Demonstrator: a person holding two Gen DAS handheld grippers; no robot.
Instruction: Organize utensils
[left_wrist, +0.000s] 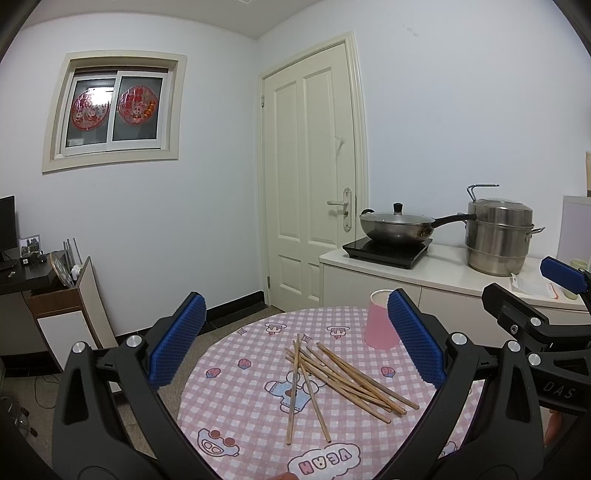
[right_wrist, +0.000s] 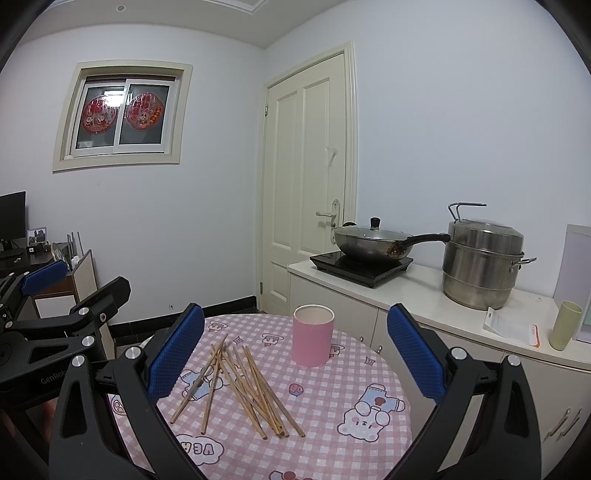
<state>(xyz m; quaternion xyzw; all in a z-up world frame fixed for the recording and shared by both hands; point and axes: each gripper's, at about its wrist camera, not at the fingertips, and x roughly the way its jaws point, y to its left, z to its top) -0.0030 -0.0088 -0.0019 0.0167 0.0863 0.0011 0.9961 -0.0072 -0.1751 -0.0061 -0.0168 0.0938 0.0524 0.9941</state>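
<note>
A loose, crossed heap of wooden chopsticks is seen lying on the round checked desk, with the pink cup standing upright just behind it. The left gripper is held above the desk, fingers spread wide, nothing gripped. The right gripper is likewise held wide open and empty.

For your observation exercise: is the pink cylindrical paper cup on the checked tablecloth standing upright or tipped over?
Upright. The pink cylindrical paper cup stands on its base, open rim facing up, beyond the loose wooden chopsticks.
</note>
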